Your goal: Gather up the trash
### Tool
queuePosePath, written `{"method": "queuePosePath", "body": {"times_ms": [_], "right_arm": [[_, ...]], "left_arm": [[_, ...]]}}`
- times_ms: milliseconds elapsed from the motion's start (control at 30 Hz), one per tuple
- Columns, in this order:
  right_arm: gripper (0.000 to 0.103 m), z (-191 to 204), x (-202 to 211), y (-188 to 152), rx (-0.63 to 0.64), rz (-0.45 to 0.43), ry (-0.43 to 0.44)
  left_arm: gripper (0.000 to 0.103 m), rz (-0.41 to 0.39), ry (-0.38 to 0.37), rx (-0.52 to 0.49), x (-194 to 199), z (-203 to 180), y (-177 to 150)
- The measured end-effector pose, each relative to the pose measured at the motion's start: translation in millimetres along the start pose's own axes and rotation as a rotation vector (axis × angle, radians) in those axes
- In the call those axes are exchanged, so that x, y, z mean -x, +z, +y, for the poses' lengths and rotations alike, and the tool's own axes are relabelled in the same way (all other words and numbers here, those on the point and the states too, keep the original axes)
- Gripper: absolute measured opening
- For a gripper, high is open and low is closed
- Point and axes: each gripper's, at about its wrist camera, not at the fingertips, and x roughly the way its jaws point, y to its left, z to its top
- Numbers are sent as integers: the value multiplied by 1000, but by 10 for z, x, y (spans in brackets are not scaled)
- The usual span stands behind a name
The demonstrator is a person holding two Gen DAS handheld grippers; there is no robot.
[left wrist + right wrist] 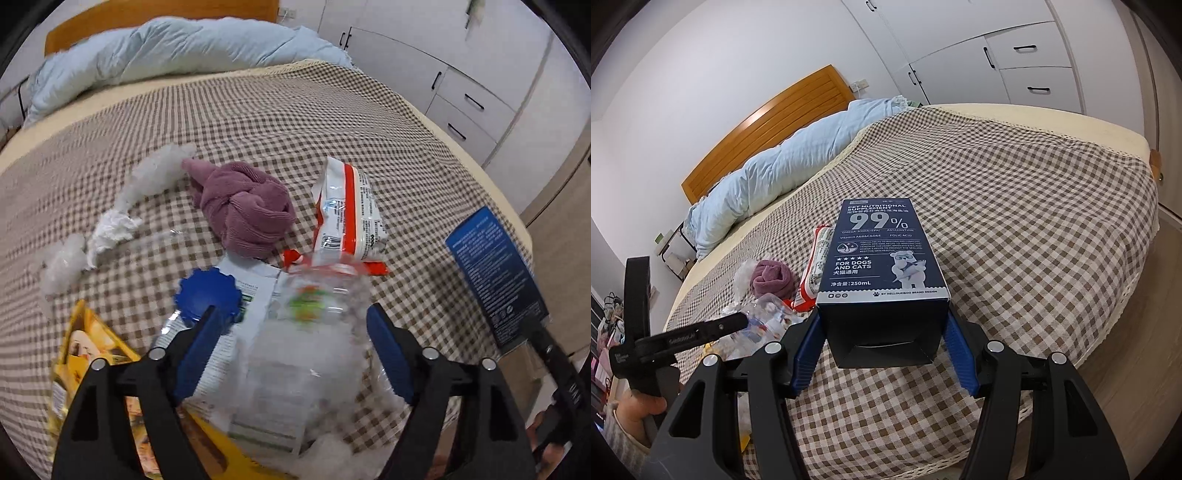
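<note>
On the checked bedspread (332, 110) lies a heap of trash. My left gripper (291, 314) hangs open over it, its jaws wide on either side of a blurred clear plastic package (314, 332) that the pads do not press. Beside it lie a clear bottle with a blue cap (207, 295), a white pouch (255, 295), a yellow packet (92, 350), a red and white wrapper (347, 210) and white tissue (110, 229). My right gripper (882, 314) is shut on a dark blue pet supplement box (882, 251), held above the bed's near edge.
A purple cloth (243, 206) sits bundled among the trash, with clear wrap (155, 173) to its left. A pale blue duvet (768, 173) lies along the wooden headboard (775, 122). White wardrobes (1015, 66) stand beyond the bed. A hand (642, 410) grips the left tool.
</note>
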Motion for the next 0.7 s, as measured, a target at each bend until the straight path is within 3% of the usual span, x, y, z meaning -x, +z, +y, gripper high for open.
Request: {"method": "queuePosePath", "body": {"times_ms": [267,400,433,467,700], "right_arm": [[59,8,25,-11,-1,2,5],[59,25,18,-21,6,5,8],[59,19,18,-18,5,5,9],[59,14,22,-15,3,4,10],[59,-70,75,23,-11,-6,12]], "left_arm": [[84,16,-16,-41,43,-85,-13],[84,72,-27,-47,-141,-176,36],[82,89,-18,-32,-206,-179,49],[63,97,-21,-24,-243,-183,51],[60,-2,4,-80,-116,-351,24]]}}
